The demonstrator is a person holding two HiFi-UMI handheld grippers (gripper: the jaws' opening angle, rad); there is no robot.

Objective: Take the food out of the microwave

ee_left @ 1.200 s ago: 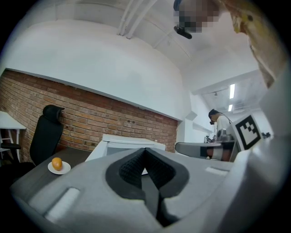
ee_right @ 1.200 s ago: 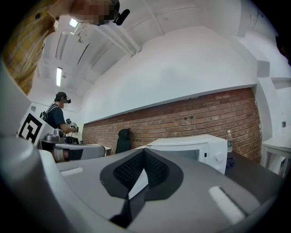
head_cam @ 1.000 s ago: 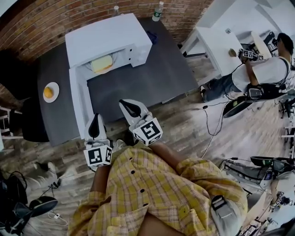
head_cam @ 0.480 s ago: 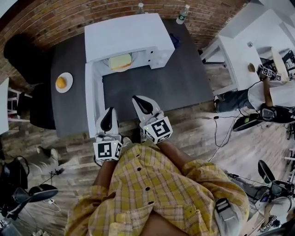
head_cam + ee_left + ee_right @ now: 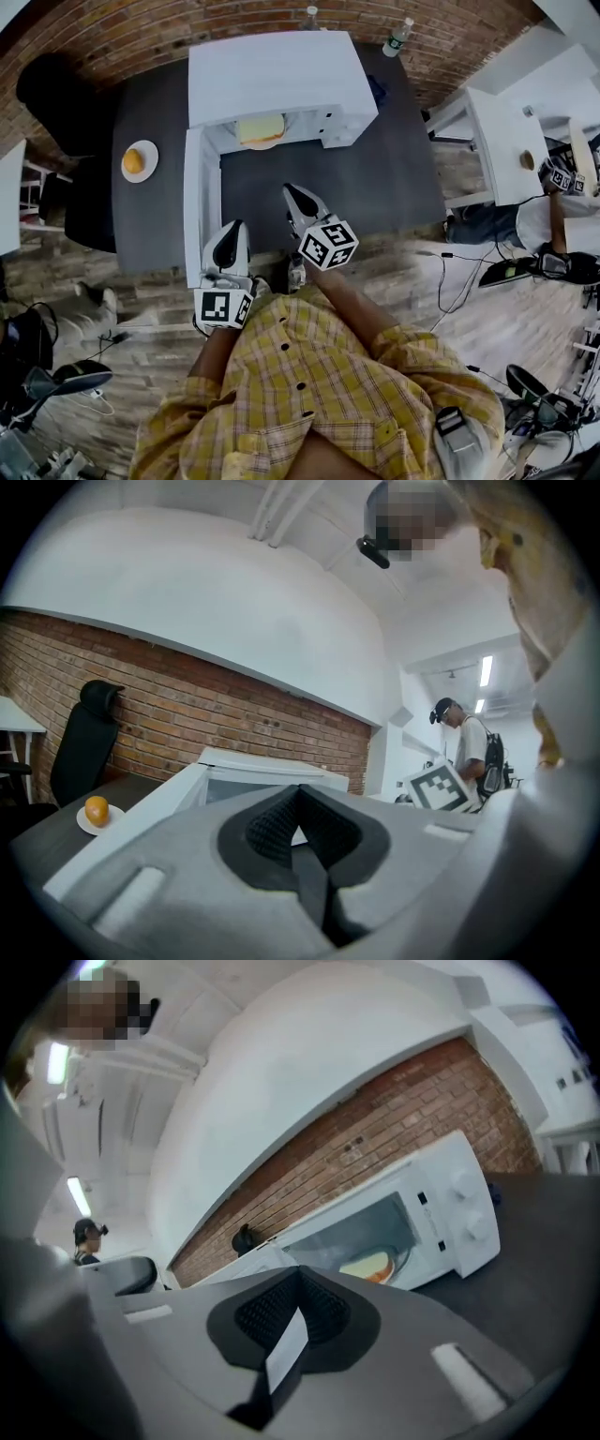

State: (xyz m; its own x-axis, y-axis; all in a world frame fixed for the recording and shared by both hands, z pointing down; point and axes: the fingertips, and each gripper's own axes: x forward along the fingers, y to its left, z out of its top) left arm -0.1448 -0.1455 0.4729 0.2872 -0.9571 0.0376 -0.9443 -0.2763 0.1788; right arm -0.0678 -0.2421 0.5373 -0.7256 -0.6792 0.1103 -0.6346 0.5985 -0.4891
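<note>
The white microwave (image 5: 281,80) stands at the back of the dark table (image 5: 375,178) with its door (image 5: 201,211) swung open to the left. Inside, a pale yellow piece of food (image 5: 261,129) lies on a plate. From the right gripper view the food (image 5: 367,1266) shows through the microwave's (image 5: 450,1213) open front. My left gripper (image 5: 230,248) is shut and empty, close by the door's outer end. My right gripper (image 5: 298,202) is shut and empty above the table's front part, well short of the food. Both point level toward the microwave (image 5: 272,771).
An orange on a small white plate (image 5: 138,161) sits left of the microwave, also visible as the orange (image 5: 97,810). Two bottles (image 5: 398,37) stand behind the microwave. A black chair (image 5: 56,94) is at the left, a white table (image 5: 497,141) and a person at the right.
Both grippers have moved forward toward the table and microwave. The right one travelled farther, sank a little and rolled, so its marker cube now faces differently.
</note>
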